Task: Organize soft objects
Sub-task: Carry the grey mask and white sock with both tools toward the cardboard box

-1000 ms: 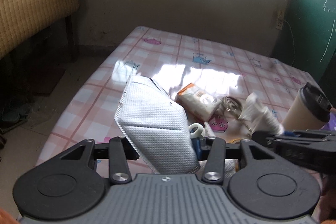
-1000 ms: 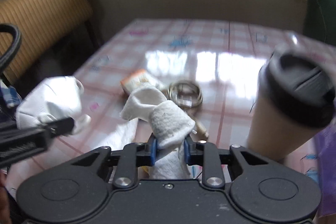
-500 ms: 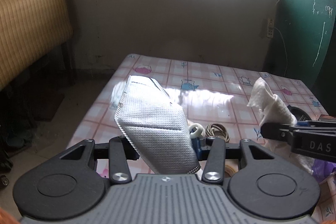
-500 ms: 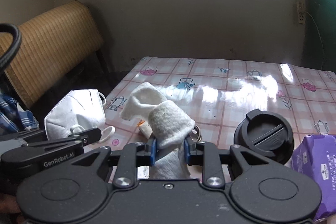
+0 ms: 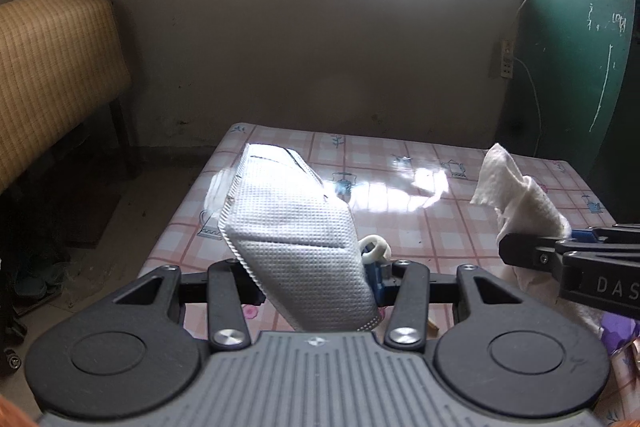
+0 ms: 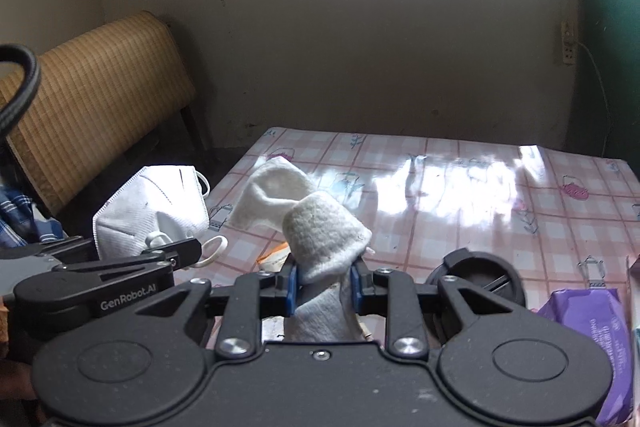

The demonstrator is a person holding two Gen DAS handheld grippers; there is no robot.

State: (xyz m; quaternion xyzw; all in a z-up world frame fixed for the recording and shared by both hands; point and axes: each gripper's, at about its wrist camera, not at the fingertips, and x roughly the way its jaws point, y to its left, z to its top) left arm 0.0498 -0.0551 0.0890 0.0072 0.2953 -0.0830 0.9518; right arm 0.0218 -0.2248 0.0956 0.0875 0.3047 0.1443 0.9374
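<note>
My left gripper (image 5: 320, 283) is shut on a white folded face mask (image 5: 296, 231) and holds it up above the near left part of the table; the mask also shows in the right wrist view (image 6: 156, 207). My right gripper (image 6: 323, 285) is shut on a white sock (image 6: 316, 227), which sticks up between the pads. The sock shows at the right of the left wrist view (image 5: 520, 199). Both grippers are raised side by side over the near edge of the table.
The table (image 6: 460, 195) has a pink checked cloth. A cup with a black lid (image 6: 484, 279) stands just right of my right gripper. A purple packet (image 6: 592, 331) lies at the near right. An orange packet (image 6: 274, 257) lies under the sock. A wicker bench (image 5: 52, 67) stands left.
Both grippers have risen and tilted up, each keeping its hold. The table objects have dropped low in view and the window has come into sight.
</note>
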